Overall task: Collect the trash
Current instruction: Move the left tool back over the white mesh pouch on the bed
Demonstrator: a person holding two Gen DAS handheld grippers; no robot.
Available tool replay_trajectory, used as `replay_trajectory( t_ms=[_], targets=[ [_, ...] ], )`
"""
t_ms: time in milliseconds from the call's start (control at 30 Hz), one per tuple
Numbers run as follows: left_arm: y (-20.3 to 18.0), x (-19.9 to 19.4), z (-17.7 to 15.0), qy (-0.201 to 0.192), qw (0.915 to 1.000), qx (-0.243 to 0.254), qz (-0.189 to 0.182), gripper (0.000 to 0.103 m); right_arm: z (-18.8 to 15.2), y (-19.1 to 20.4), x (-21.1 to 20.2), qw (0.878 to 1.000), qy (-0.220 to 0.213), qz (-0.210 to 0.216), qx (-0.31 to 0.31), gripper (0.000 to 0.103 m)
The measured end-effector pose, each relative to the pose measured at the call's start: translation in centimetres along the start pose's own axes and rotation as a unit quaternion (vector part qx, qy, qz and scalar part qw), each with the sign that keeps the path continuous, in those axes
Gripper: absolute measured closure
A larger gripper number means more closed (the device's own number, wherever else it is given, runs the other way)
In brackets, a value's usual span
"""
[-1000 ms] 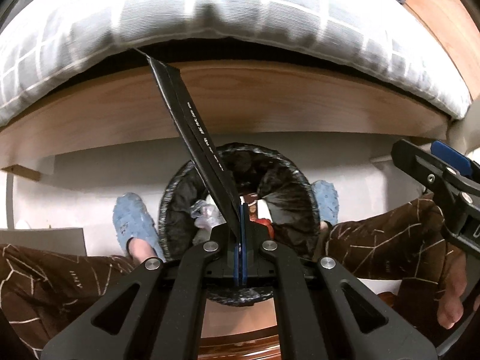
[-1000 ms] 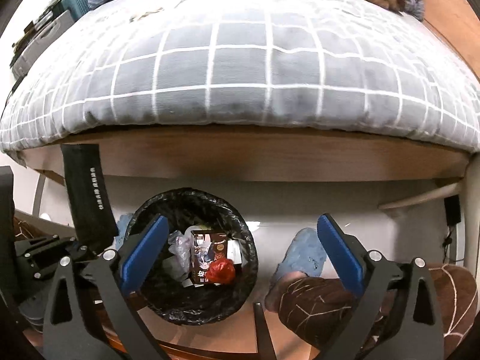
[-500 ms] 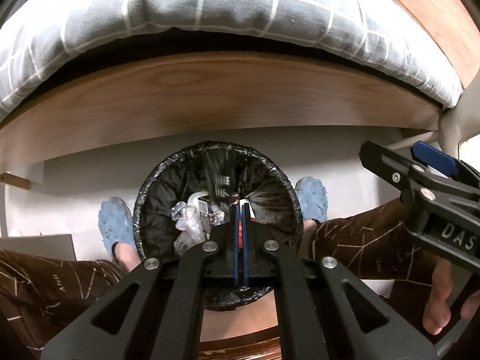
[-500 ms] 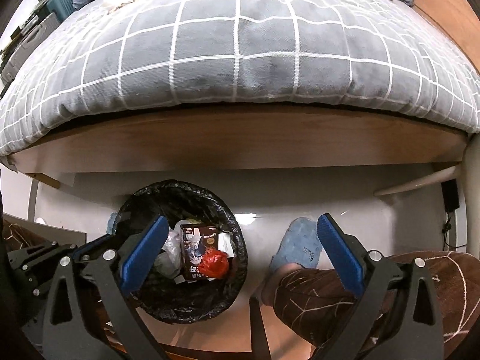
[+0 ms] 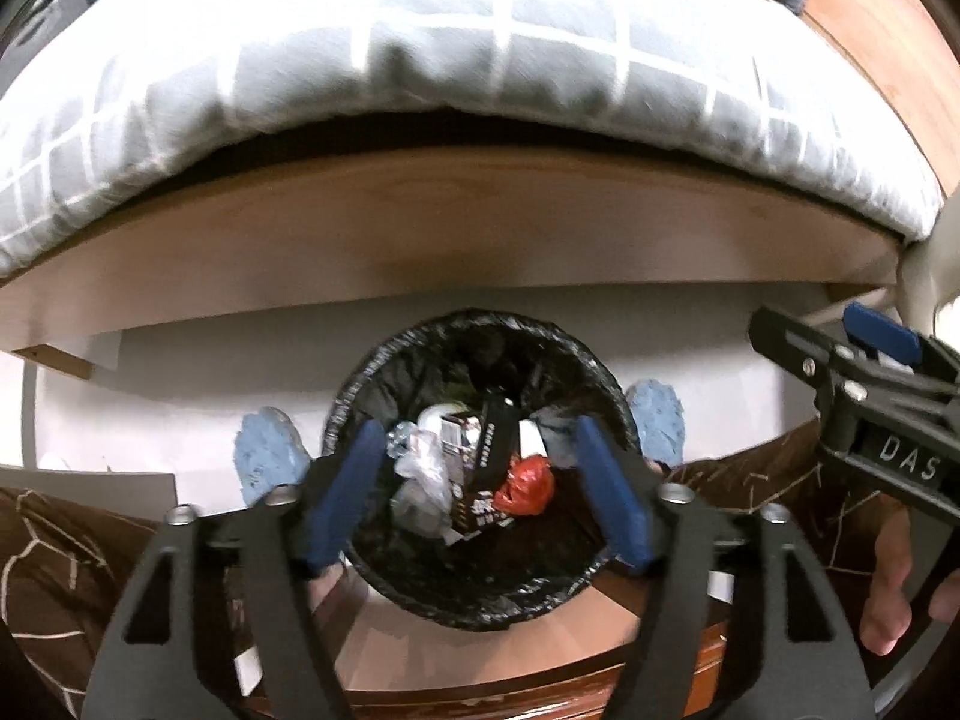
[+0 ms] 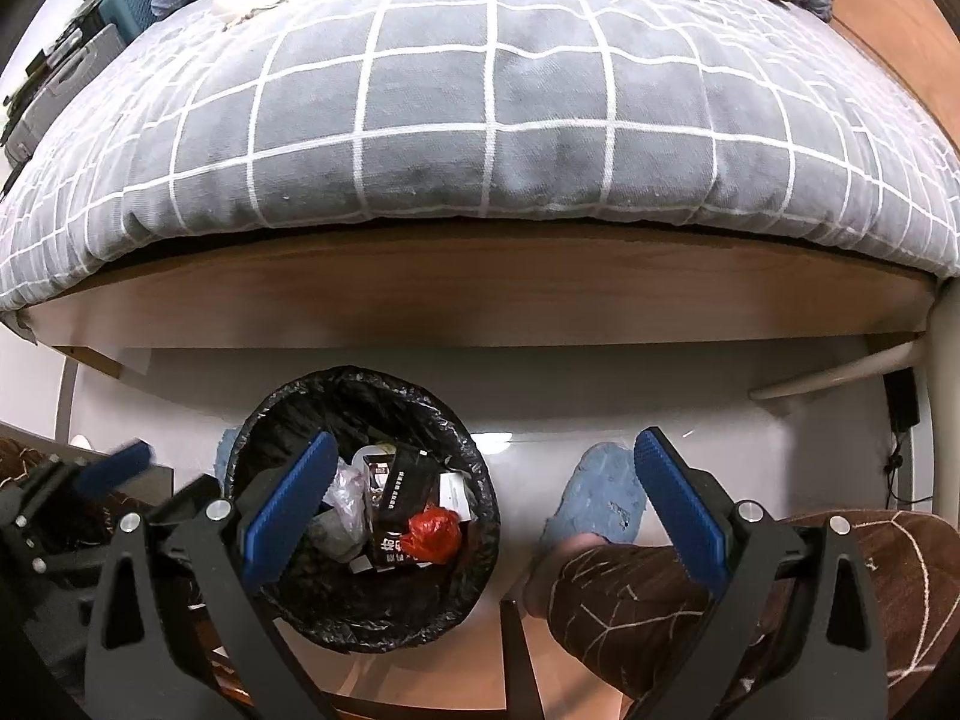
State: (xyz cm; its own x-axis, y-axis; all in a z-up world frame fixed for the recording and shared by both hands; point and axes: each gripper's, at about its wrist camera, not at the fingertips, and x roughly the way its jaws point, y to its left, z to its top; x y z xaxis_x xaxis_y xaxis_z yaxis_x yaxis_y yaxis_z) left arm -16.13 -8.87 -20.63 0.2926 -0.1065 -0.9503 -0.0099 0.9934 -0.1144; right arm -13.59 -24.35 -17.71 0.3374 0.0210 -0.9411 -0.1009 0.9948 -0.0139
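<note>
A round bin lined with a black bag [image 5: 462, 600] stands on the floor below me; it also shows in the right wrist view [image 6: 282, 408]. A long black wrapper [image 5: 495, 456] lies inside it on other trash, beside a red crumpled piece [image 5: 528, 489] and clear plastic [image 5: 420, 474]. The wrapper also shows in the right wrist view [image 6: 408, 483]. My left gripper [image 5: 480, 498] is open and empty right above the bin. My right gripper [image 6: 480, 504] is open and empty, to the right of the bin.
A bed with a grey checked cover [image 6: 480, 96] and a wooden frame [image 6: 480, 288] fills the back. The person's legs in brown trousers [image 6: 750, 612] and blue slippers [image 6: 594, 498] flank the bin. A wooden edge [image 5: 480, 690] runs along the bottom.
My left gripper opened and the black wrapper it held dropped into the bin. The right gripper stayed open and tilted up slightly.
</note>
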Motion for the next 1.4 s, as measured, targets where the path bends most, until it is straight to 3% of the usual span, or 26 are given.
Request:
replay_trajectory(
  t_ms=[233,667,967,1233,1400],
  targets=[
    [2.5,-2.7,1.6,-0.037,0.9991,-0.016,0.016,0.01,1.5,0.5,-1.7,1.0,-0.015,0.006,-0.001,0.008],
    [7.1,-7.8,7.7,-0.103,0.9934,-0.037,0.033,0.006,8.9,2.6,-6.1,0.996,-0.083,0.019,-0.025,0.008],
    [7.5,-8.2,15.3,-0.136,0.9886,-0.051,0.04,0.006,16.3,2.3,-7.4,0.989,-0.142,0.023,-0.025,0.008],
    [7.1,-6.2,23.5,-0.152,0.9858,-0.062,0.033,0.006,22.8,0.5,-5.5,0.988,-0.153,0.029,-0.004,0.008],
    [6.6,-4.3,27.3,-0.15,0.9862,-0.061,0.033,0.006,24.8,-0.5,-3.6,0.989,-0.146,0.035,0.012,0.008]
  ],
)
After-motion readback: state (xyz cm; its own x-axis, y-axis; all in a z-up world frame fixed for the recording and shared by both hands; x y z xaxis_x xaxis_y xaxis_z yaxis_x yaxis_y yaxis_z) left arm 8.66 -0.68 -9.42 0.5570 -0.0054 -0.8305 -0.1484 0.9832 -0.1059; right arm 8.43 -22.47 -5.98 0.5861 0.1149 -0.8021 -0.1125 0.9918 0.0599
